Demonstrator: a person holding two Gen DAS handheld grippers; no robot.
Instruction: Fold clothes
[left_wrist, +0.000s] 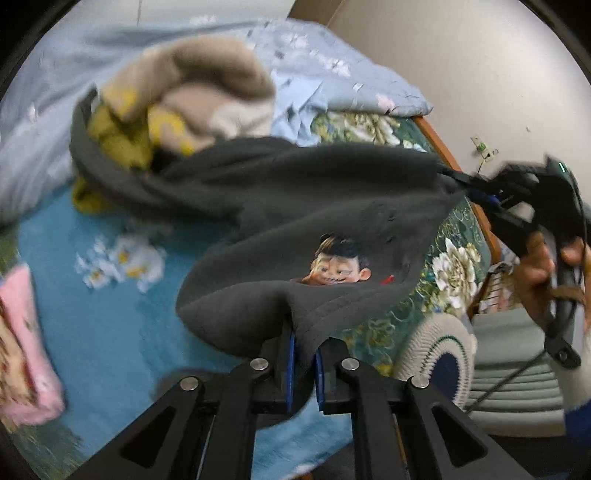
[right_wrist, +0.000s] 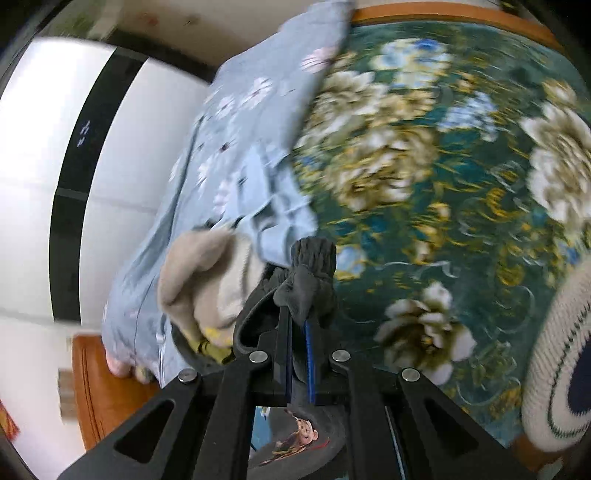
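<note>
grey shirt (left_wrist: 295, 199), beige garment (left_wrist: 207, 92) behind

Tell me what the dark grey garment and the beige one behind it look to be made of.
The dark grey garment, pinched by the left gripper and the right gripper, looks like soft matte knit or fleece: it drapes limply with stitched hems and a printed cartoon face. The beige garment looks thicker and fuzzier, perhaps plush fleece, though blur leaves that open.

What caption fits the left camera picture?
Both grippers, left and right, lift a dark grey cartoon shirt over the bed.
</note>
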